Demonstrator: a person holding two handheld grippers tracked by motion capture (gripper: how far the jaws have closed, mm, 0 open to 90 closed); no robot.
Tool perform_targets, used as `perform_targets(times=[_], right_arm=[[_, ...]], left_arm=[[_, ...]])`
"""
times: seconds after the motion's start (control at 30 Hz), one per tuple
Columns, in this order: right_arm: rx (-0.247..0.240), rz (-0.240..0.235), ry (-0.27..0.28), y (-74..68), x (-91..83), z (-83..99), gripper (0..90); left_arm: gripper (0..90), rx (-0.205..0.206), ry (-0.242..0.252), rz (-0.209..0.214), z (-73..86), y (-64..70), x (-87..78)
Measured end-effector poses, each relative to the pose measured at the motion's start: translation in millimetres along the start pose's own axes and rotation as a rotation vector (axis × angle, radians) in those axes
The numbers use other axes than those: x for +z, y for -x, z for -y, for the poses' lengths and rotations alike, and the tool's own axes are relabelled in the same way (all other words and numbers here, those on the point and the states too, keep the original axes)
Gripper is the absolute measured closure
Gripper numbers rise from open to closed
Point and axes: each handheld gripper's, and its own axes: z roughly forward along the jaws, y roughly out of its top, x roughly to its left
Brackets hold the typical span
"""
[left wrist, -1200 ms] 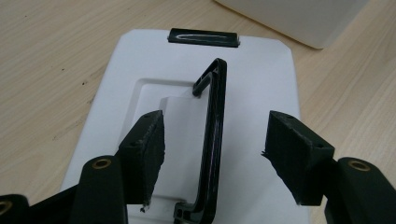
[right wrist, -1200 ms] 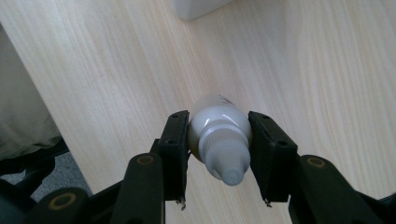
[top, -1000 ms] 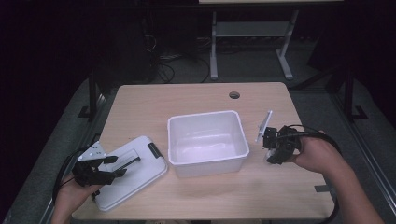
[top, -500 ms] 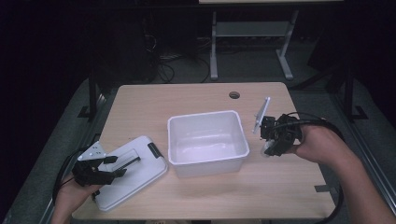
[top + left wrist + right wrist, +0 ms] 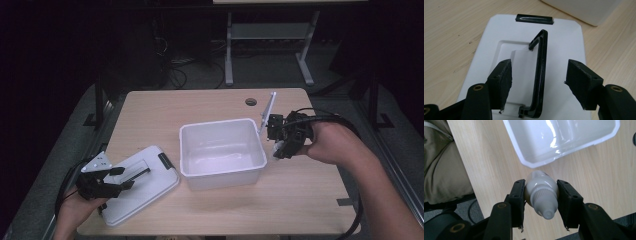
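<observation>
A white plastic bin [image 5: 220,150] stands open in the middle of the table, its rim [image 5: 529,162] just ahead of my right gripper. My right gripper [image 5: 541,182] is shut on a white squeeze bottle [image 5: 541,193] whose ribbed cap and nozzle point back at the camera. In the high view that gripper [image 5: 281,136] hovers beside the bin's right wall. The bin's white lid [image 5: 137,185] lies flat at the front left. Above it my left gripper [image 5: 540,68] is open, its jaws either side of the lid's raised black handle [image 5: 539,82] without touching it.
A black latch [image 5: 535,18] sits on the lid's far edge, and the bin's corner [image 5: 584,10] lies beyond it. A cable hole [image 5: 250,102] marks the tabletop's far side. Bare wood [image 5: 300,200] spreads in front of the bin.
My right gripper has carried the bottle up and to the left, closer to the bin's right rim. The left gripper and the lid have stayed put.
</observation>
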Motion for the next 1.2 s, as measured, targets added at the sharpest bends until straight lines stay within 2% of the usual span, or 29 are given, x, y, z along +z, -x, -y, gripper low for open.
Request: perform_targets(times=[0.4,0.67,0.97,1.2], right_arm=[[-0.041,-0.01,0.001,1.9,2.5,-26.3,59.6],[-0.063,-0.029,-0.002,3.1,11.7,-44.4,59.6],[-0.075,-0.038,-0.01,5.0,21.0,-54.2,59.6],[-0.076,-0.068,-0.007,5.3,35.7,-60.0,59.6]], left_arm=[[36.8,-0.004,-0.007,-0.003,1.6,-0.5,0.7],[36.8,0.002,-0.008,0.0,1.2,0.0,1.3],[36.7,0.002,-0.006,0.001,1.3,-0.2,1.5],[36.3,0.001,-0.005,0.001,1.1,0.1,1.2]])
